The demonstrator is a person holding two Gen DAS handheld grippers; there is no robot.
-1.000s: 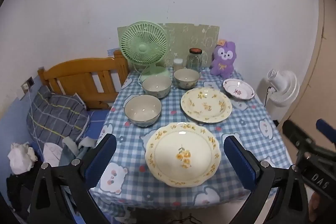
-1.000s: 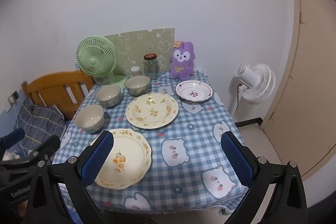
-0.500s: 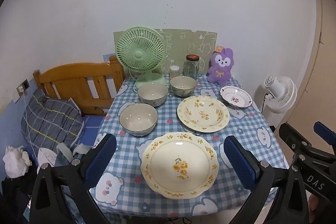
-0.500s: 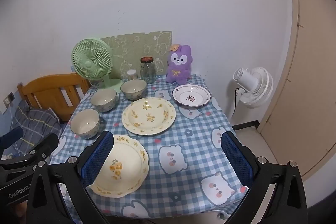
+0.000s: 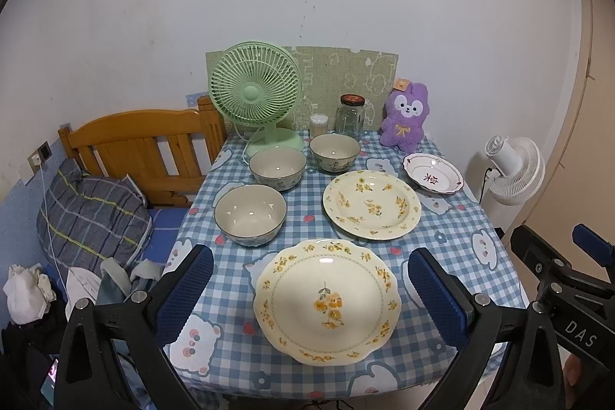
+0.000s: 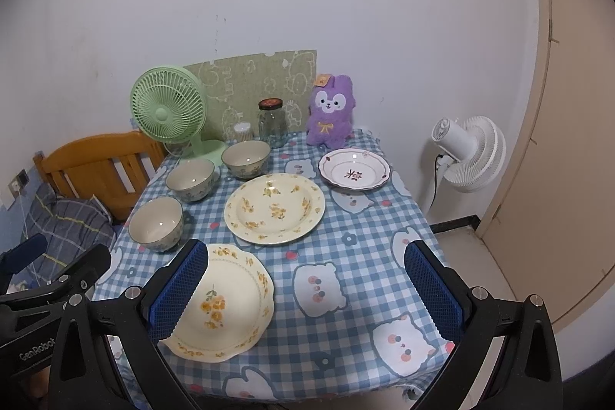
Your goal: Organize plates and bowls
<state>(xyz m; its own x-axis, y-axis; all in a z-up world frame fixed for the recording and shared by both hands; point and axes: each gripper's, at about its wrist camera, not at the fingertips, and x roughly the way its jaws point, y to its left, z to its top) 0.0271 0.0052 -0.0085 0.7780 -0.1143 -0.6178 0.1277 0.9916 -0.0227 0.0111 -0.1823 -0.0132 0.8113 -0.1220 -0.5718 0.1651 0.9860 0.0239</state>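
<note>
Straight ahead of the left gripper, between its spread fingers and below them: near plate, flat on the table, face up. Nothing held. Round with a wavy rim, so no long axis; flower stem pointing toward the far wall. Off to the left of the right gripper, also spread wide and empty, with the plate partly behind its left finger. Left one nearer, by my reading. Further back: second plate, small plate, three bowls apart in a line.
</note>
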